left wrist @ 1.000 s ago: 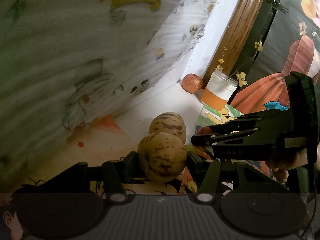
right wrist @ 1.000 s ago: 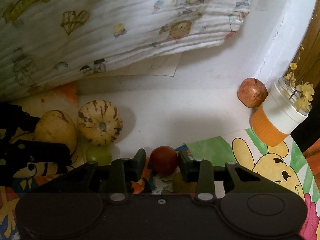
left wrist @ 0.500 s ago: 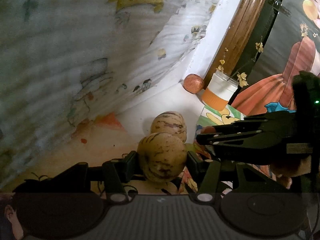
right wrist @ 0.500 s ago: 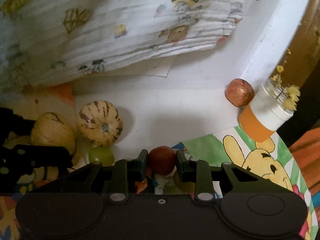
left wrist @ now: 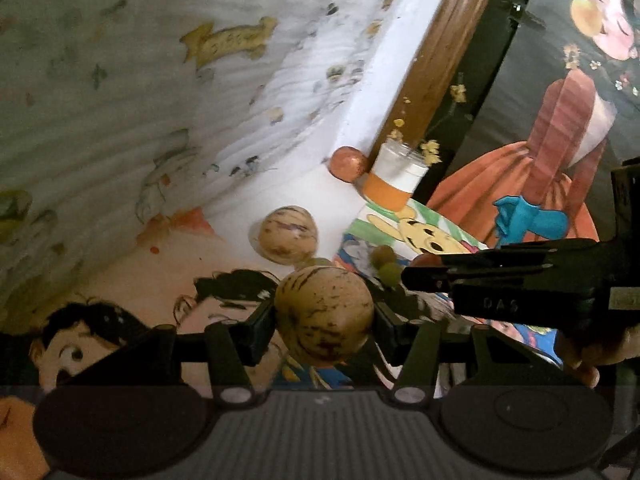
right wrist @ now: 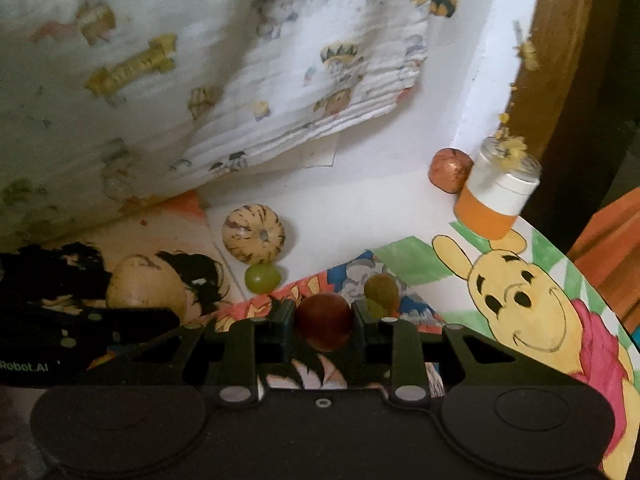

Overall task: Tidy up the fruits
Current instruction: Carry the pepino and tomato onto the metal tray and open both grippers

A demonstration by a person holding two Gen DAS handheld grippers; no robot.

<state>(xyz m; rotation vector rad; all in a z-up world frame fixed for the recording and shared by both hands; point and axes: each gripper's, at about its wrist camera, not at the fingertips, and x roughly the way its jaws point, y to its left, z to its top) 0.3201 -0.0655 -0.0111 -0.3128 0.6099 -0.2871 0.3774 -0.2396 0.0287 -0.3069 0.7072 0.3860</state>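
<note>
The striped yellow melon (left wrist: 324, 316) sits clamped between the fingers of the left gripper (left wrist: 325, 320), held at its widest girth and apparently lifted clear of the cartoon-printed sheets (left wrist: 132, 320) below. It looks firm-skinned, smooth and rounded, likely fairly heavy for a two-point pinch, so it could roll or slip out if the hold drifts off the equator. The right gripper (right wrist: 323, 322) is closed on a dark red grape-like fruit (right wrist: 324, 320), again across the middle; this one is judged light but soft and easily bruised, calling for a gentle squeeze. On the white surface beyond lie a second striped melon (right wrist: 253, 234), with a green grape (right wrist: 262, 278) just beside it, and two more small greenish fruits (right wrist: 381, 288) near the red one. A reddish-brown fruit (right wrist: 449, 170) rests against an orange-and-white jar (right wrist: 494, 200) of yellow flowers at the back corner. Undersides of both held fruits are hidden by the gripper bodies; no bowl or tray for sorting is visible, and the printed cloth (right wrist: 200, 60) above is blurred.
</note>
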